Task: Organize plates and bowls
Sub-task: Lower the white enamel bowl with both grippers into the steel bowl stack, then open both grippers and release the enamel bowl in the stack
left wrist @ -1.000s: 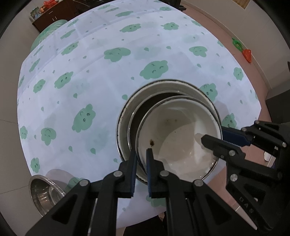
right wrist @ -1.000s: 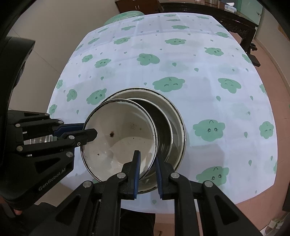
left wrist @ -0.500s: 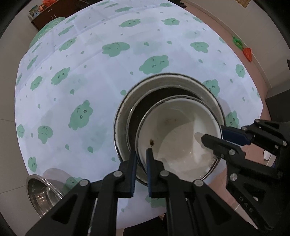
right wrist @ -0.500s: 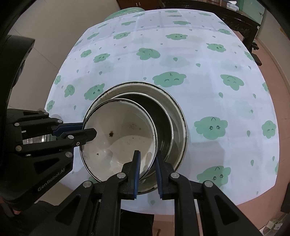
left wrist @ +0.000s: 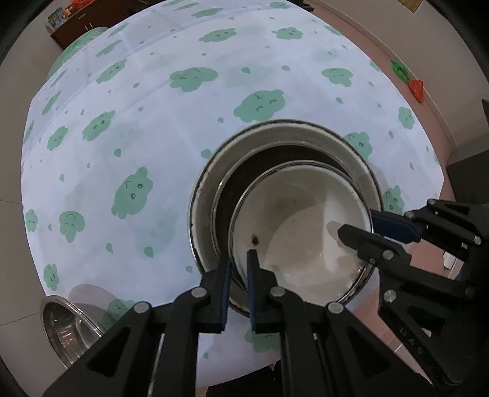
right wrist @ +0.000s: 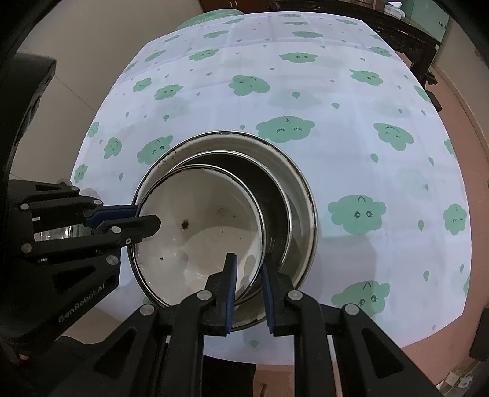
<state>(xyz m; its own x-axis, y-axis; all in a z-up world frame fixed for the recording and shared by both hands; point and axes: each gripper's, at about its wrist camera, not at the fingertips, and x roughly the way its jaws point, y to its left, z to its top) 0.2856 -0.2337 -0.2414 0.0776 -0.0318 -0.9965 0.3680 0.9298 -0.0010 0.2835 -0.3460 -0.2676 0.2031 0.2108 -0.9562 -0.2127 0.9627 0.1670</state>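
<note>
A white enamel bowl (left wrist: 305,232) with small brown stains sits tilted inside a steel bowl (left wrist: 241,183), which nests in a larger enamel basin (left wrist: 207,189) on the cloud-print tablecloth. My left gripper (left wrist: 238,265) is shut on the white bowl's near-left rim. My right gripper (right wrist: 248,268) is shut on the same bowl (right wrist: 207,226) at its near-right rim. Each gripper shows in the other's view: the right gripper (left wrist: 357,229) at the bowl's right rim, the left gripper (right wrist: 143,218) at its left rim. The steel bowl (right wrist: 272,195) and basin (right wrist: 302,195) lie behind.
A separate steel bowl (left wrist: 67,326) sits at the table's near-left edge. The round table (left wrist: 152,122) stretches away behind the stack. Dark wooden furniture (right wrist: 397,27) stands beyond the far edge. Reddish floor (left wrist: 428,128) lies to the right.
The white bowl has moved farther over and down into the nested stack, held by both grippers. The stack now looks larger and closer in both views.
</note>
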